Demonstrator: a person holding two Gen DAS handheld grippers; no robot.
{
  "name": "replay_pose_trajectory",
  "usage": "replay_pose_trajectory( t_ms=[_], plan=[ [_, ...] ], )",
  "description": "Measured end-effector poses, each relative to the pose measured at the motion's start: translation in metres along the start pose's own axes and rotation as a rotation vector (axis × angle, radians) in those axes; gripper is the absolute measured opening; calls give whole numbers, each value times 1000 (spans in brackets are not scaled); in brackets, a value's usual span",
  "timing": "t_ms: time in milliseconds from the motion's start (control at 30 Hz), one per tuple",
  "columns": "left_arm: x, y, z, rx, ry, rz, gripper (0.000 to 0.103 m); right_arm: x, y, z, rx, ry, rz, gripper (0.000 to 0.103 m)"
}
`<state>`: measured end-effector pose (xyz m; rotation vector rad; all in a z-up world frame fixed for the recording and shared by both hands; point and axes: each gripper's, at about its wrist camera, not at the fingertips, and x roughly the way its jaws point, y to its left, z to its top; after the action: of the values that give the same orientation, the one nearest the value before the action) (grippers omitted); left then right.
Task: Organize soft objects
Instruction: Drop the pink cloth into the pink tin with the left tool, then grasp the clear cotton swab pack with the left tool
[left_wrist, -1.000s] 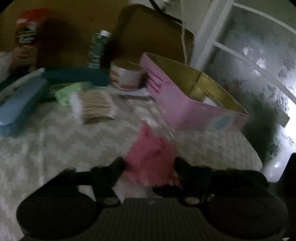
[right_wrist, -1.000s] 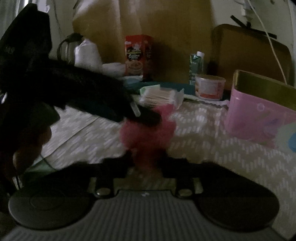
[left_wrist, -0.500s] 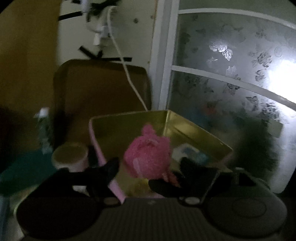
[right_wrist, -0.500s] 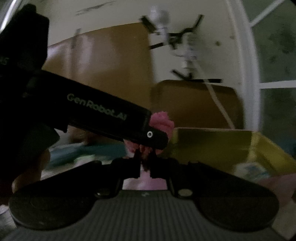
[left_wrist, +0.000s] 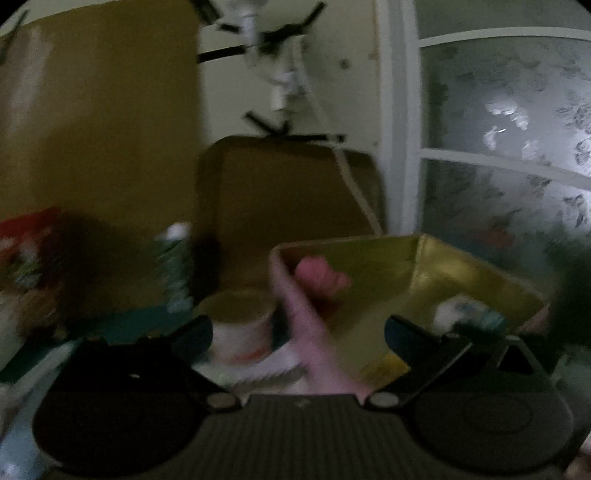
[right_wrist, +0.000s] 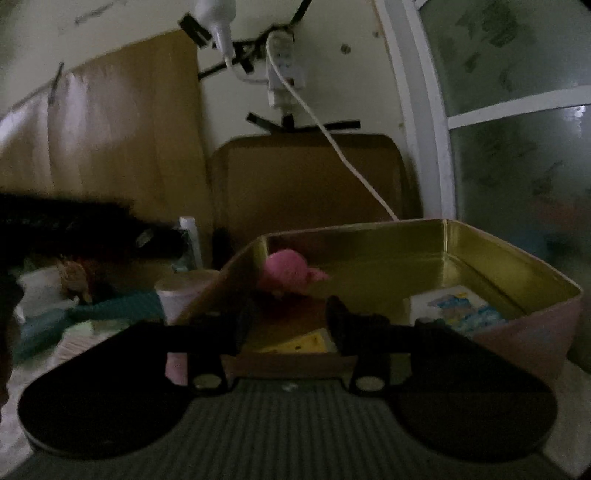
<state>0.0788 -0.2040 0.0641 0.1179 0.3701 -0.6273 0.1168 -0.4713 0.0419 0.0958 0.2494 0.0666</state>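
Your left gripper (left_wrist: 297, 334) stands with jaws wide apart, having just been opening, nothing between them. Your right gripper (right_wrist: 288, 314) has also just been opening; its jaws are parted and empty. The pink toy (right_wrist: 290, 275) sits inside the tin (right_wrist: 517, 269), against its left wall, beyond both grippers and clear of their fingers. The left view is blurred; the toy (left_wrist: 319, 278) shows there as a pink smear.

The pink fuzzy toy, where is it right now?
In both wrist views the pink fuzzy toy sits inside the gold-lined tin, at its back left corner, free of both claws.
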Motion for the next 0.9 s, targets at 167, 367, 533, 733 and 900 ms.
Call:
replay_pose_trajectory(
  t_ms=[167, 367, 533, 733, 900],
  plan=[
    [-30, 44, -33, -57, 48, 102, 103, -14, 23, -2, -15, -39, 52, 47],
    [-51, 100, -65, -163, 111, 224, 103, -12, 63, -8, -65, 30, 172, 47],
    [-59, 127, -84, -170, 150, 336, 103, -2, 96, -20, -115, 125, 252, 47],
    [-54, 149, -92, -288, 195, 321, 103, 17, 125, -21, -165, 201, 309, 56],
    [-52, 161, -95, -357, 213, 294, 103, 52, 135, -18, -108, 258, 292, 63]
  ],
)
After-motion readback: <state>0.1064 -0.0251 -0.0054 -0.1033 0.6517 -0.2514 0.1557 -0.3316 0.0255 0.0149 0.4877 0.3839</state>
